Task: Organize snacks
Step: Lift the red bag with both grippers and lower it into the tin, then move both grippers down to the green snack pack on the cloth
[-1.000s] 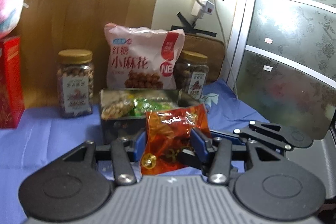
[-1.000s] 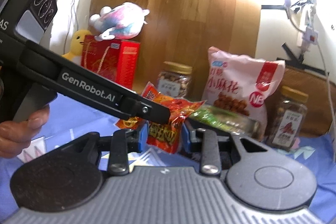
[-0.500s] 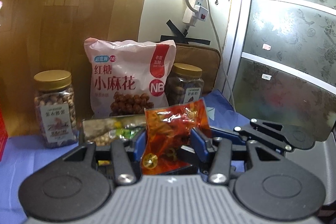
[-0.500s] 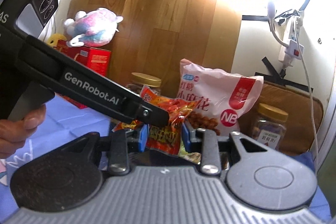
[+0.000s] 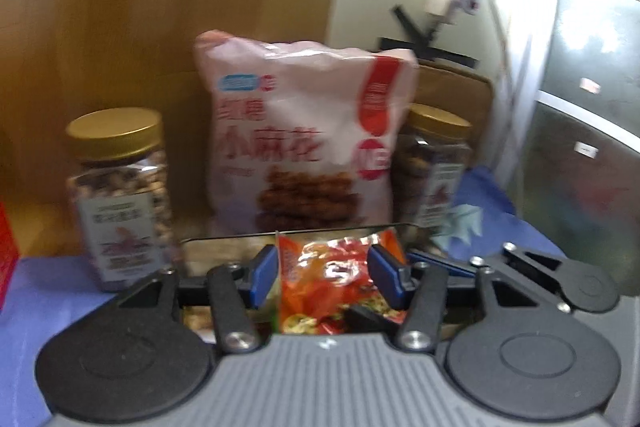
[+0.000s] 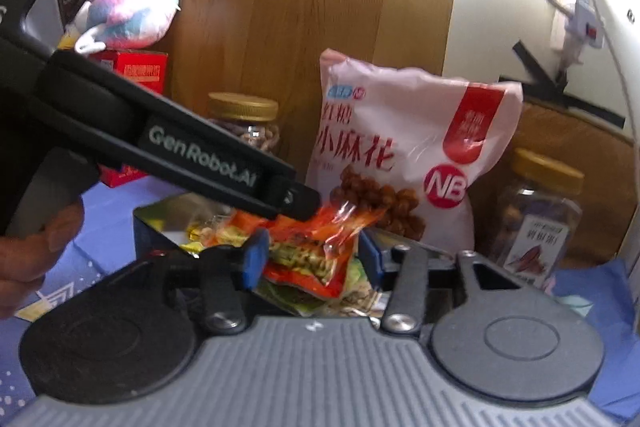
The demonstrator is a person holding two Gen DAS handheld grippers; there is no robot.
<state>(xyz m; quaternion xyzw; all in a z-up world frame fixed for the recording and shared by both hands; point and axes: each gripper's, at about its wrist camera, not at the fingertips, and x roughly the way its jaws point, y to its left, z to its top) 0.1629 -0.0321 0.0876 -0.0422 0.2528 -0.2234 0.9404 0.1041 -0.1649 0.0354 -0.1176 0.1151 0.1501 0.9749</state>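
An orange-red snack packet (image 5: 332,283) lies between the blue pads of my left gripper (image 5: 326,273), over the metal tin (image 5: 224,247) of mixed snacks. The jaws stand wider than the packet, with a gap on the left side. In the right wrist view the same packet (image 6: 316,247) sits between my right gripper's (image 6: 310,257) pads, also with gaps at both sides, resting on the snacks in the tin (image 6: 160,215). The left gripper's arm (image 6: 192,155) crosses above it.
Behind the tin stand a pink bag of fried dough twists (image 5: 304,139), a gold-lidded nut jar (image 5: 120,195) on its left and another jar (image 5: 432,171) on its right. A red box (image 6: 132,75) with a plush toy (image 6: 128,7) is far left. Blue cloth covers the table.
Both grippers moved forward and down over the tin. Their jaws have widened around the packet, which now rests lower, on the snacks in the tin.
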